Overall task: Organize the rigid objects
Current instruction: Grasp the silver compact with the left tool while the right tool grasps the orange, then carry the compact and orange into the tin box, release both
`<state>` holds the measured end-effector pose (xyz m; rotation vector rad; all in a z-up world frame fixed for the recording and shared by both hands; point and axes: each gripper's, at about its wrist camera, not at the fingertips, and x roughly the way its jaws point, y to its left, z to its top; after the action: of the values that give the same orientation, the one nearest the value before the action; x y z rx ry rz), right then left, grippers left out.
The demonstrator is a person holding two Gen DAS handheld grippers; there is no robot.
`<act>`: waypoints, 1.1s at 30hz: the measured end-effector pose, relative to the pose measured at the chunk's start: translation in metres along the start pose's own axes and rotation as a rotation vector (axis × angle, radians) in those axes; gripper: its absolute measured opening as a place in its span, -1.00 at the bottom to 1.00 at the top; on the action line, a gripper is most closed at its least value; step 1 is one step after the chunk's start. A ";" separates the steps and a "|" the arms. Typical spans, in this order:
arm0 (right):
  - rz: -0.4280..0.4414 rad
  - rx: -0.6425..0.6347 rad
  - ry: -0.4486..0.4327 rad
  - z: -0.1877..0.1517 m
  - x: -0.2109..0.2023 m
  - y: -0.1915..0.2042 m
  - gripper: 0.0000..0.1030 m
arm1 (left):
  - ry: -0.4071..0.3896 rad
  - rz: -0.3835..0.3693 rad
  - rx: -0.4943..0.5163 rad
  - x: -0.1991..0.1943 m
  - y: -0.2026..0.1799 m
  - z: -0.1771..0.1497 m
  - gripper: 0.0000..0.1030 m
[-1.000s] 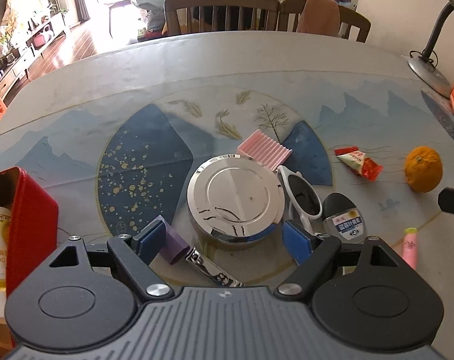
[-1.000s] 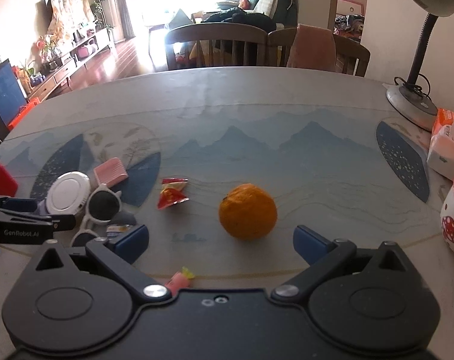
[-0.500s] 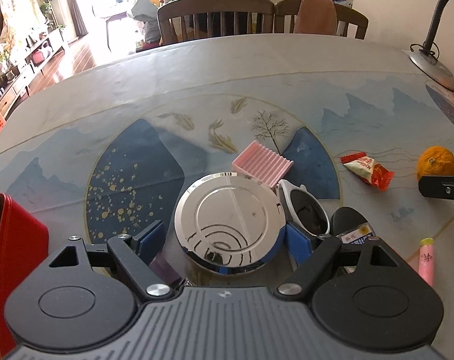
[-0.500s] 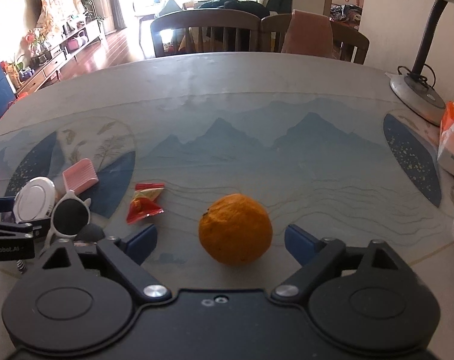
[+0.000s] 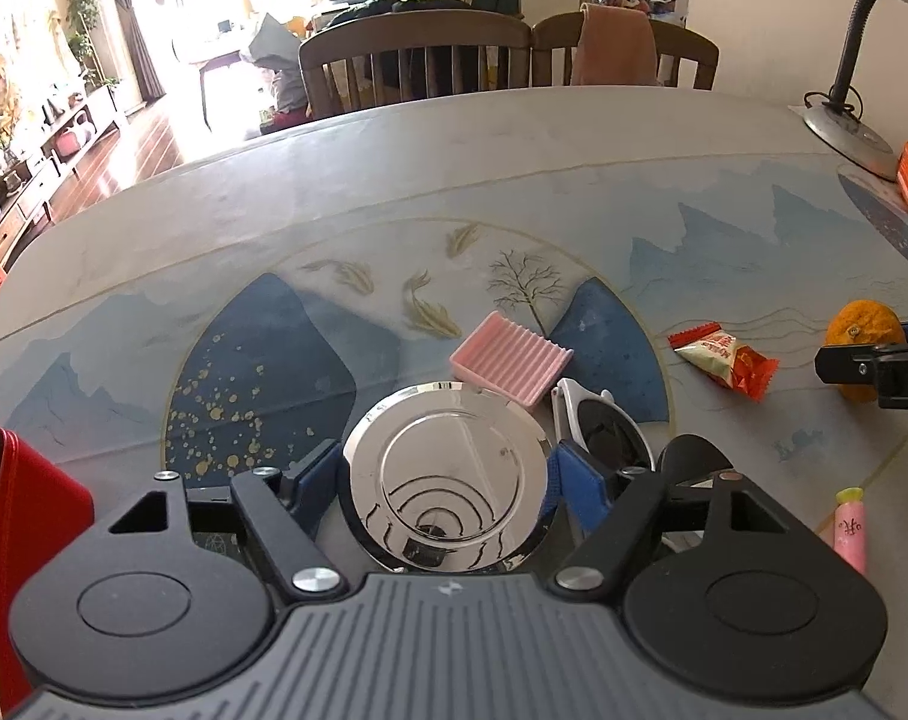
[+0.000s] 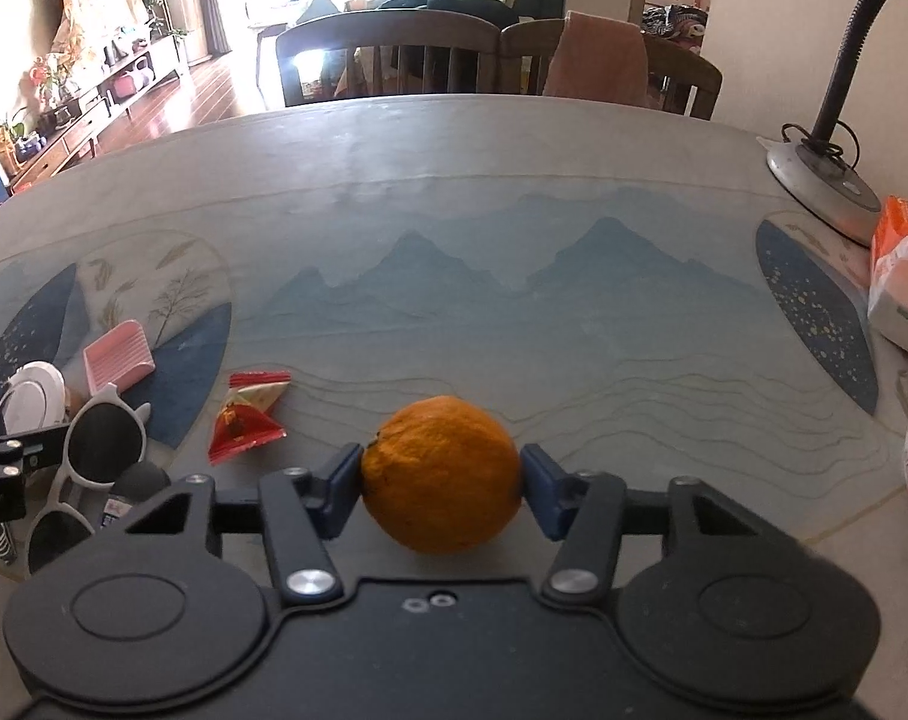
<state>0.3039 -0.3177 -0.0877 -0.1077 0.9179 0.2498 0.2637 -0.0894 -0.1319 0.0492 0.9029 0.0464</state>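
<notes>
Both tools have closed in: the right tool [image 6: 440, 480] is closing on the orange [image 6: 438, 474], the left tool [image 5: 444, 480] on the round tin [image 5: 447, 474]; lifts look next.

strong daylight floods in from the blown-out windows at the far left, glaring on the glossy wooden floor [image 5: 123, 144] and the shiny round metal tin [image 5: 447, 474], while fisheye bending curves the sharp, bright frames' edges

Mirror-polished metal tin [image 5: 447, 474], dimpled matt orange [image 6: 440, 471], ribbed pink plastic tray [image 5: 514, 358].
</notes>
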 end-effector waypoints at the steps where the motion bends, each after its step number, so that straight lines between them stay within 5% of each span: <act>1: 0.001 0.001 0.000 0.000 0.000 -0.001 0.08 | 0.001 0.002 0.000 0.000 0.000 0.000 0.49; 17: 0.036 -0.006 -0.032 -0.009 -0.034 0.007 0.07 | -0.001 -0.021 -0.075 -0.030 0.008 0.002 0.49; 33: 0.173 -0.088 -0.107 -0.006 -0.101 0.061 0.07 | -0.019 -0.048 -0.160 -0.095 0.027 -0.006 0.49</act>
<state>0.2248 -0.2769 -0.0098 -0.0953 0.8109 0.4524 0.1998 -0.0686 -0.0594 -0.1204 0.8784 0.0733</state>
